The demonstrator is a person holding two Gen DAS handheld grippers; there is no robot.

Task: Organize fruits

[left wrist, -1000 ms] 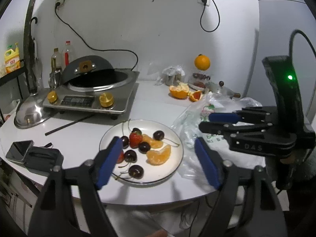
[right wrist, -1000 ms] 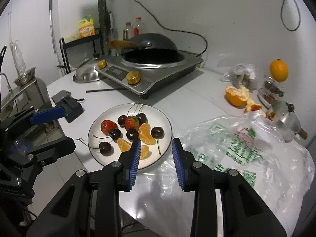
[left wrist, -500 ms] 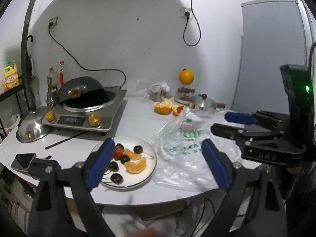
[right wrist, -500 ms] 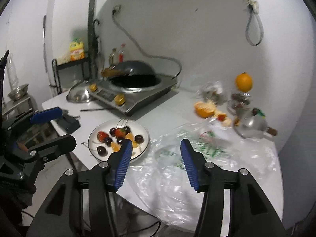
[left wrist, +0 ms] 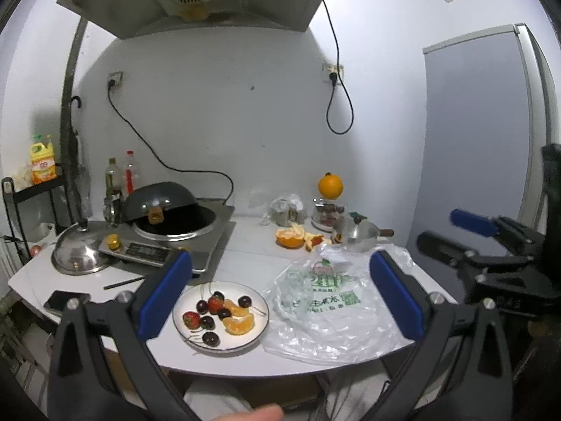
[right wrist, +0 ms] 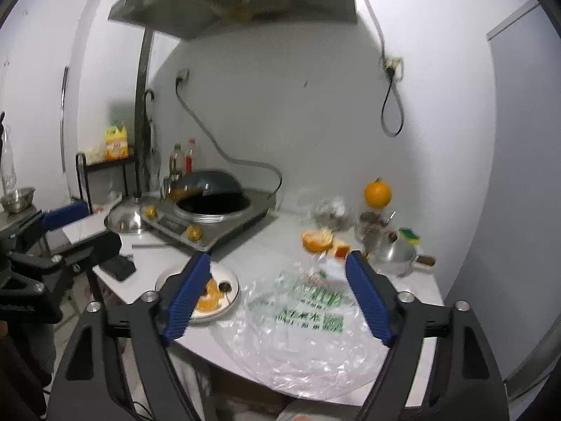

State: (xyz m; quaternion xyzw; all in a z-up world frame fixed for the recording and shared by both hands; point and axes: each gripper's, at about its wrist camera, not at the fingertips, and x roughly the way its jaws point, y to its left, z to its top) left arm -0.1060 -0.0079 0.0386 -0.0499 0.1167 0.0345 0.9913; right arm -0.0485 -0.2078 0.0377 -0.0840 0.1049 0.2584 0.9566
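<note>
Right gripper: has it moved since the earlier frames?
Yes. The right gripper has pulled back and up from the plate, its jaws just opening, nothing between them.

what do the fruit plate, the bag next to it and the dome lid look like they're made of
Plate: likely glazed white ceramic, smooth with a soft sheen. Bag: thin clear plastic film, crinkled, green print. Dome lid: polished metal, probably stainless steel, mirror-like reflections.

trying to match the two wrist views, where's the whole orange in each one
Left wrist: the orange is right of centre at mid-height, perched on a jar by the back wall.
Right wrist: the orange is right of centre, mid-height, above a blurred jar.
Shared landmark: the peeled orange lies below and left of it on the table in both.
</note>
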